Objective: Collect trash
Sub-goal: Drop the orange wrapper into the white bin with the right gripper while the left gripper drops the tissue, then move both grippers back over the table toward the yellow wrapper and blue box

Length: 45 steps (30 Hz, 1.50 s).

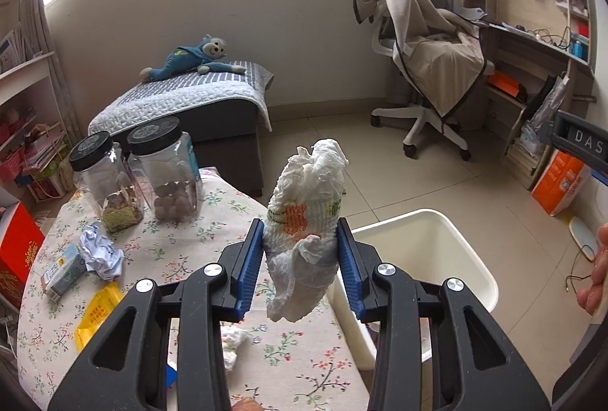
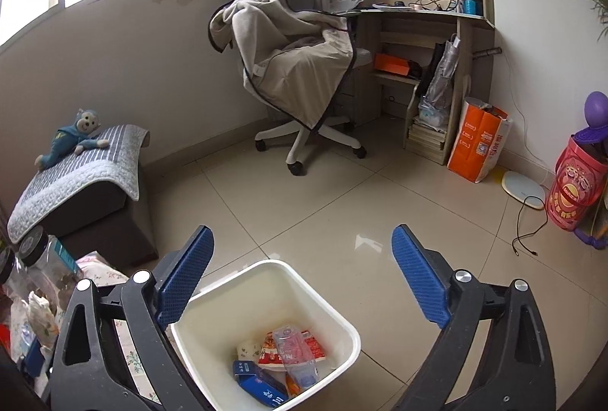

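Note:
My left gripper (image 1: 300, 240) is shut on a crumpled white paper towel (image 1: 307, 221) with an orange print, held up above the table's right edge, beside the white trash bin (image 1: 467, 247). My right gripper (image 2: 302, 255) is open and empty, hovering over the same bin (image 2: 338, 319), which holds a blue carton (image 2: 258, 382), a red wrapper and a clear plastic packet (image 2: 296, 354). On the floral table (image 1: 152, 247) lie a crumpled bluish paper (image 1: 100, 253), a small carton (image 1: 62, 272), a yellow wrapper (image 1: 95, 316) and a white tissue (image 1: 231, 338).
Two black-lidded clear jars (image 1: 163, 171) stand at the table's far side. A red box (image 1: 15, 251) sits at the left. On the tiled floor stand a covered ottoman with a plush monkey (image 2: 72, 137), an office chair (image 2: 300, 69), a desk and an orange bag (image 2: 477, 141).

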Each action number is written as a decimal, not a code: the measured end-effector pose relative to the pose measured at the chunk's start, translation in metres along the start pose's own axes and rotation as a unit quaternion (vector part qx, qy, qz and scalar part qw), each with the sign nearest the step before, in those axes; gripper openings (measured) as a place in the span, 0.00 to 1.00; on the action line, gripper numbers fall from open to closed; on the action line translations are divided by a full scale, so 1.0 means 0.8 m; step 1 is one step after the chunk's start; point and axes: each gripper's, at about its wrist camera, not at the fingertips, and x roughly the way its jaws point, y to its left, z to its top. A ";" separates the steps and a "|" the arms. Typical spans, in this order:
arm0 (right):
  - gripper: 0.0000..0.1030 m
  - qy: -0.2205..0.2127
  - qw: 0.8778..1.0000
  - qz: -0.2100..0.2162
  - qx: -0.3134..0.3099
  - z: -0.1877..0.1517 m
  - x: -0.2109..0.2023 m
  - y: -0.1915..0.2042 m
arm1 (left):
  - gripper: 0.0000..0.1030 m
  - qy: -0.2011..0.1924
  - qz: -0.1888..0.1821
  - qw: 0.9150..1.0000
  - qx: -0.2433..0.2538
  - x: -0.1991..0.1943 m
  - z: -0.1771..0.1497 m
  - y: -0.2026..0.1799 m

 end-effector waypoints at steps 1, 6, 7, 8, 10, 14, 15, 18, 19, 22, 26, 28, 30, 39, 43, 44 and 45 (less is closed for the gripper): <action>0.89 -0.003 1.000 -0.007 0.002 0.002 0.001 -0.006 | 0.38 0.002 -0.005 1.000 0.002 0.002 0.001 -0.009; 0.90 -0.008 0.999 -0.036 0.017 0.010 0.005 -0.036 | 0.38 0.011 -0.029 1.000 0.004 0.014 0.010 -0.045; 0.90 -0.007 0.999 -0.040 0.023 0.012 0.006 -0.042 | 0.38 0.013 -0.034 0.999 0.004 0.016 0.013 -0.052; 0.91 -0.006 0.999 -0.044 0.027 0.013 0.007 -0.048 | 0.38 0.015 -0.039 0.999 0.004 0.019 0.015 -0.058; 0.91 -0.003 0.998 -0.051 0.035 0.015 0.009 -0.059 | 0.38 0.019 -0.052 0.998 0.004 0.023 0.020 -0.071; 0.92 0.000 0.997 -0.065 0.037 0.017 0.011 -0.073 | 0.49 0.038 -0.076 0.996 0.014 0.037 0.031 -0.094; 0.92 -0.001 0.997 -0.068 0.035 0.017 0.010 -0.074 | 0.54 0.040 -0.079 0.996 0.014 0.038 0.033 -0.096; 0.93 -0.009 0.997 -0.078 0.021 0.016 0.005 -0.073 | 0.67 0.032 -0.078 0.996 0.019 0.033 0.035 -0.101; 0.93 -0.011 0.996 -0.082 0.015 0.015 0.003 -0.072 | 0.70 0.027 -0.074 0.997 0.022 0.029 0.035 -0.101; 0.93 -0.021 0.996 -0.092 -0.004 0.010 -0.003 -0.064 | 0.73 0.015 -0.062 0.998 0.029 0.020 0.035 -0.098; 0.93 -0.035 0.994 -0.094 -0.033 0.003 -0.015 -0.046 | 0.79 -0.003 -0.039 0.999 0.029 0.005 0.038 -0.081; 0.93 -0.039 0.994 -0.088 -0.049 -0.002 -0.022 -0.033 | 0.84 -0.017 -0.023 0.999 0.028 -0.005 0.040 -0.068; 0.93 -0.042 0.994 -0.080 -0.068 -0.009 -0.028 -0.018 | 0.88 -0.031 -0.005 0.999 0.026 -0.015 0.040 -0.053; 0.93 -0.062 0.988 -0.038 -0.133 -0.043 -0.064 0.049 | 0.90 -0.033 0.046 0.998 0.000 -0.035 0.031 0.022; 0.93 -0.055 0.986 -0.008 -0.155 -0.054 -0.074 0.081 | 0.90 -0.027 0.070 0.997 -0.007 -0.038 0.018 0.055; 0.93 -0.050 0.985 -0.002 -0.163 -0.058 -0.075 0.090 | 0.90 -0.024 0.076 0.997 -0.010 -0.038 0.015 0.064; 0.93 -0.046 0.984 0.004 -0.170 -0.063 -0.075 0.099 | 0.90 -0.020 0.083 0.996 -0.013 -0.038 0.012 0.075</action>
